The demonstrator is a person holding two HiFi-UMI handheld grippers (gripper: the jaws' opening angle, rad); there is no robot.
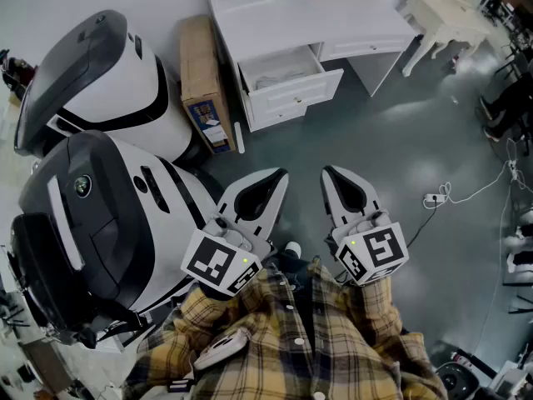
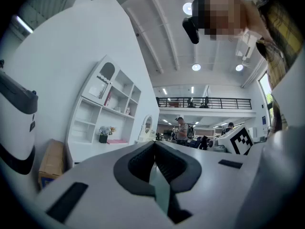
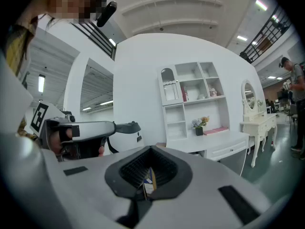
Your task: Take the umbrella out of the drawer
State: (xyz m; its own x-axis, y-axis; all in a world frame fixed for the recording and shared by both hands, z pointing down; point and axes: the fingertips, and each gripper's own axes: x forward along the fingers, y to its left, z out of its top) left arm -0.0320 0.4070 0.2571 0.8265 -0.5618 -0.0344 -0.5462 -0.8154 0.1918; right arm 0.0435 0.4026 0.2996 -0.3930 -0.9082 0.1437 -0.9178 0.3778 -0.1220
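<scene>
Umbrella: cannot be made out in any view; a pale shape lies in the open drawer, too small to tell what it is.
Drawer (image 1: 290, 80): pulled out from the left part of the white worktop's front, open towards the person, well apart from both grippers.
Worktop (image 1: 279, 19): white desk against the wall with a shelf unit standing on it; a second drawer to the right is closed.
Left gripper (image 1: 280, 177): held level over the grey floor and pointing towards the desk; jaws closed tip to tip with nothing between them.
Right gripper (image 1: 328, 172): just beside the left one, pointing the same way, tilted slightly down; jaws closed together and empty.
Cardboard box (image 1: 205, 77): stands on the floor against the left side of the desk, a blue label on its near end.
Machines: two large white-and-black bodies, one (image 1: 104, 65) left of the box, the other (image 1: 100, 215) nearer and touching the left gripper's side in the head view.
Person: plaid shirt (image 1: 316, 340) fills the bottom of the head view, behind both marker cubes.
Floor (image 1: 400, 132): grey and glossy; a white cable with a plug (image 1: 435, 197) lies to the right of the right gripper.
Side table (image 1: 445, 11): cream, with curved legs, right of the desk.
</scene>
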